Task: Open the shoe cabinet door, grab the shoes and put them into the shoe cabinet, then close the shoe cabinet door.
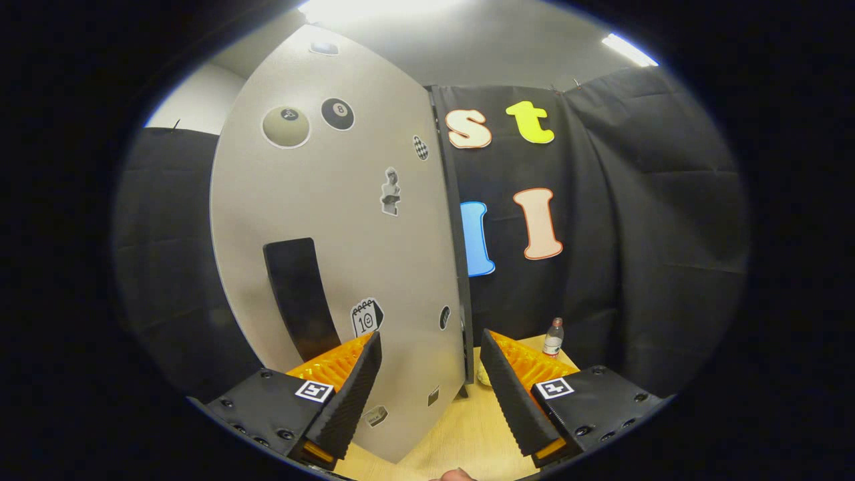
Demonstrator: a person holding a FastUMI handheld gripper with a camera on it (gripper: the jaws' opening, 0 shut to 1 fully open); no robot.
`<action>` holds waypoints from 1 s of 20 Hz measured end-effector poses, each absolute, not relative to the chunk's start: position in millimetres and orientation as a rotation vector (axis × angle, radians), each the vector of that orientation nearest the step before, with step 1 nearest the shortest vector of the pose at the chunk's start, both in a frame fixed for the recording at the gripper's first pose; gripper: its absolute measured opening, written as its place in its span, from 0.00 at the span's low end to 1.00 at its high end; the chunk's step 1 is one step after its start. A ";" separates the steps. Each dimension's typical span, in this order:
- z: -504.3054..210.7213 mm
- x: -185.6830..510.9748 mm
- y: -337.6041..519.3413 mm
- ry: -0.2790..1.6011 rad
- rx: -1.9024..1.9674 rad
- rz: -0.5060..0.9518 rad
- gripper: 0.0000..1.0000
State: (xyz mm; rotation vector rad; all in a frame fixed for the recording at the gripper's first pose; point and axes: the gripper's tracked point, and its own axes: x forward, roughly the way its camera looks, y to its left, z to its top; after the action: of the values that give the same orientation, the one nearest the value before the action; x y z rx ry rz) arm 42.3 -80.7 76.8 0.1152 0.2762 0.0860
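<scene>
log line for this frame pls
tongs: open, straddling door edge, no grip | grey sticker-covered cabinet door: swung ajar, black handle | small clear bottle: upright on light wooden table beyond

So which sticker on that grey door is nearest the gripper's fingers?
The calendar sticker, just above the left finger of the open gripper and beside the black handle; the ball stickers sit far higher.

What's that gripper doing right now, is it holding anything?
Gripper: jaws open, holding nothing; the free edge of the grey sticker-covered cabinet door stands in the gap between them, untouched by either.
</scene>
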 end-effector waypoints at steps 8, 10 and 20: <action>71.3 78.5 1.0 0.268 0.137 0.161 0.94; 69.5 89.8 21.6 0.264 0.159 0.171 0.94; 62.9 101.0 62.3 0.281 0.112 0.244 0.97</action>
State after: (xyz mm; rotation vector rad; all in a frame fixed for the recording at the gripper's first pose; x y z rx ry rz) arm 101.0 62.3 62.9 0.1119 0.2809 0.2440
